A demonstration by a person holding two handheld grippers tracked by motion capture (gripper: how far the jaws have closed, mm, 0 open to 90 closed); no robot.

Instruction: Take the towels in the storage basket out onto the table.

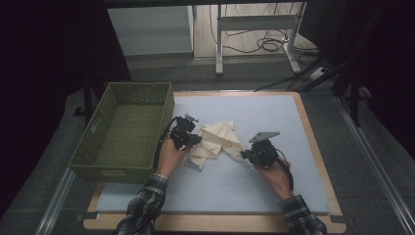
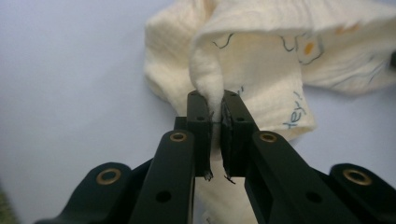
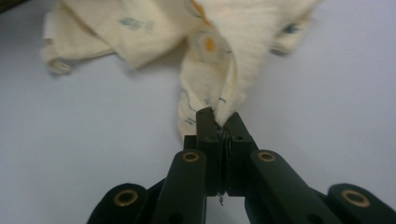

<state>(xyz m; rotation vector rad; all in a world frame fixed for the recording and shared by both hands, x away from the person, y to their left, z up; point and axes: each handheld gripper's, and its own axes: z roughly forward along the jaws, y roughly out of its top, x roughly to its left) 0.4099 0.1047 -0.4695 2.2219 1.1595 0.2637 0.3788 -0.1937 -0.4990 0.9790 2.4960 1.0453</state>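
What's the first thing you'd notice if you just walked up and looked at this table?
A crumpled cream cloth with little printed drawings lies mid-table on the pale mat. The left gripper and the right gripper each pinch a fold of it, one from each side. A green woven basket sits at the table's left edge, beside the left hand.

A soft, matt cream cloth [image 2: 261, 79] with a crinkled weave and small prints is shown on a smooth, matt pale-blue surface [image 1: 264, 181] edged in wood, beside a woven green basket [image 1: 122, 134], while the jaws are seen as smooth black plastic with brass-coloured rivets.
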